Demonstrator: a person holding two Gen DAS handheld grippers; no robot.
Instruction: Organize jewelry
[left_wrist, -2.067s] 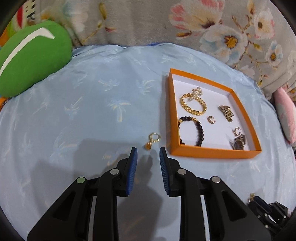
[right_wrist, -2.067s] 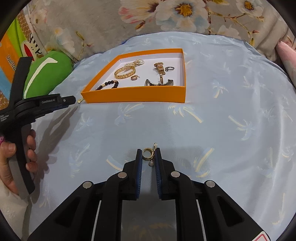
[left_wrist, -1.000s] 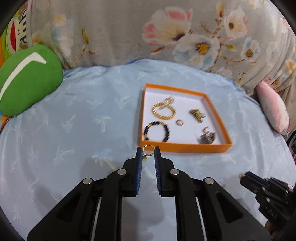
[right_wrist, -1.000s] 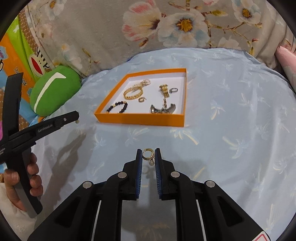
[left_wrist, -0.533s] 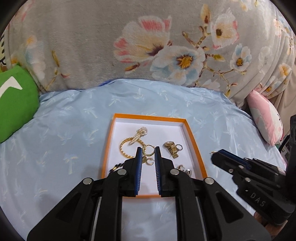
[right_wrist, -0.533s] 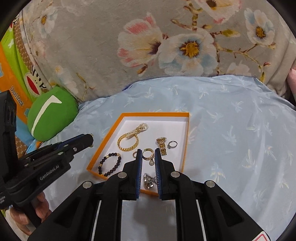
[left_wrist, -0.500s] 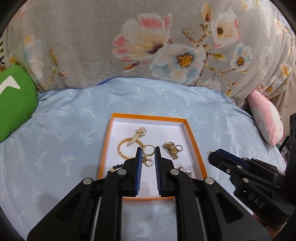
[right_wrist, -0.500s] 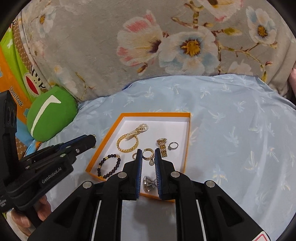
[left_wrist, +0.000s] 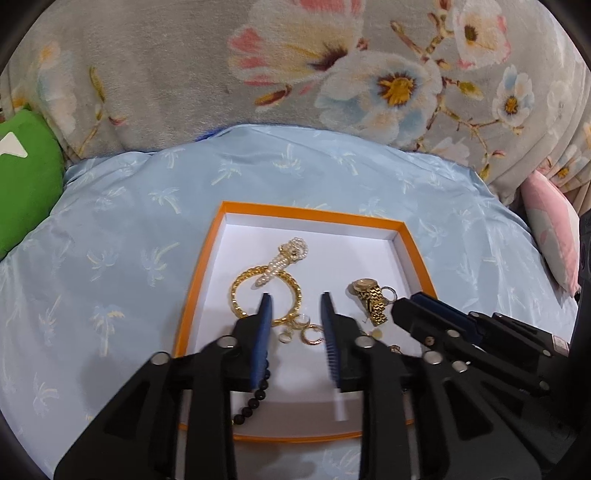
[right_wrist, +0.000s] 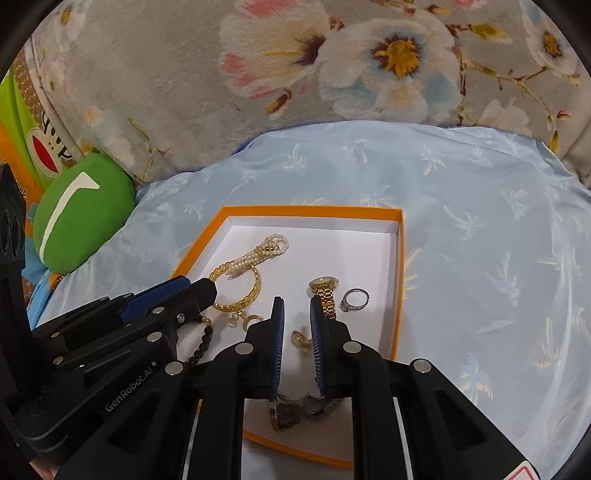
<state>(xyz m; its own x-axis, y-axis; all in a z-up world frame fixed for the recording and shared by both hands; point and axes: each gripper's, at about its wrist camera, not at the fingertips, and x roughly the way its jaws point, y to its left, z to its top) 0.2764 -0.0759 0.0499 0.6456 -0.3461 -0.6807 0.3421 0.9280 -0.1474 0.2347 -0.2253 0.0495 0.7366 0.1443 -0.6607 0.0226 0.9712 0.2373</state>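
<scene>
Your left claw (left_wrist: 295, 308) hung over the orange box (left_wrist: 312, 217) with its jaws spread wide and nothing between them. Just below the gap, two small gold earrings (left_wrist: 301, 329) lay on the white floor of the box, close beside the gold chain bracelet (left_wrist: 245, 286). Your right claw (right_wrist: 296, 314) also stood apart, though more narrowly, over another gold earring (right_wrist: 300, 339) lying on the box floor; it gripped nothing.

The box sat on a pale blue bedsheet (right_wrist: 480, 221). Inside, a pearl piece (right_wrist: 260, 253) lay across the far edge of the chain bracelet, and a gold watch (right_wrist: 325, 291) sat to the right of the middle.

Only your right view showed the silver ring (right_wrist: 355, 298) clearly, just right of the watch, and a darker metal watch (right_wrist: 299, 406) at the near edge beneath the claw. The black bead bracelet (right_wrist: 203, 341) showed there between the two claws, while your left view caught only a few of its beads at the near left. Your left view alone showed a pink cushion (left_wrist: 554, 229) at the far right. The green cushion (right_wrist: 79, 214) appeared on the left in both.
</scene>
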